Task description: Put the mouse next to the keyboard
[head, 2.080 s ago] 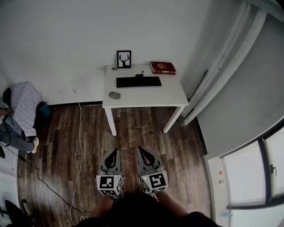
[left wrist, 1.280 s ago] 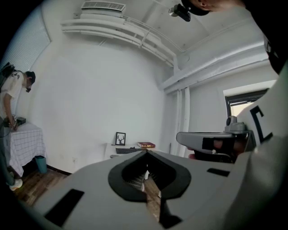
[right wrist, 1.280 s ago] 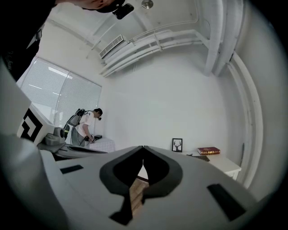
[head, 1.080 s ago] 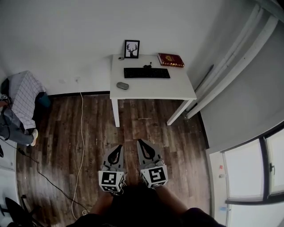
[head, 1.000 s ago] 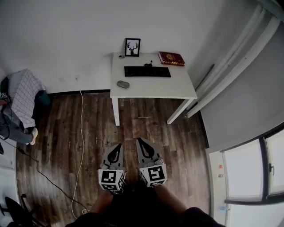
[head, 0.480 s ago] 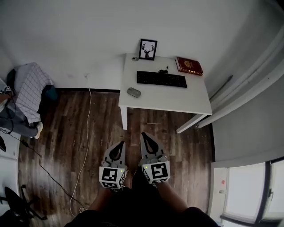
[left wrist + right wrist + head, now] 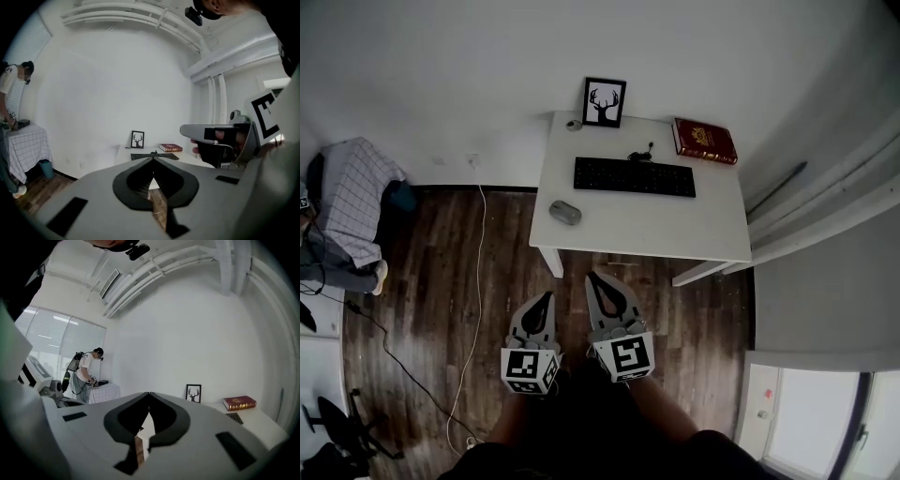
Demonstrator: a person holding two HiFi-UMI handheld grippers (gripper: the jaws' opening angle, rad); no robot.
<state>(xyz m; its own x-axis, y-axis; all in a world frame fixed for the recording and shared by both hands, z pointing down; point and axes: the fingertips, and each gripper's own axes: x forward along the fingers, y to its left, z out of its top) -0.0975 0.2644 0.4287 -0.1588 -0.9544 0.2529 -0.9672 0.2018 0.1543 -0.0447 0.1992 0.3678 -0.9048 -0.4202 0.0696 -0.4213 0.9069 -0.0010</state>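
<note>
Grippers came first in our account: we held the left gripper (image 7: 545,298) and the right gripper (image 7: 592,279) side by side, low in front of us, both aimed toward twelve o'clock at the table (image 7: 675,234). Each had its jaws pressed together with nothing between them. That suited the moment, we judged, since both hung over the wooden floor (image 7: 441,281), short of the table's near edge and out of reach of anything to pick up.

The mouse (image 7: 565,213) lay on the tabletop near its front left corner, at about eight o'clock from the keyboard (image 7: 634,176) and clearly apart from it, so we took the task as not yet begun. The keyboard sat square across the middle, a sensible fixed mark to place against. A picture frame (image 7: 605,102) stood by the wall at eleven o'clock from the keyboard, and a red book (image 7: 704,141) lay at one o'clock.

We counted two grippers, one mouse, one keyboard, one frame, one book and one table.
</note>
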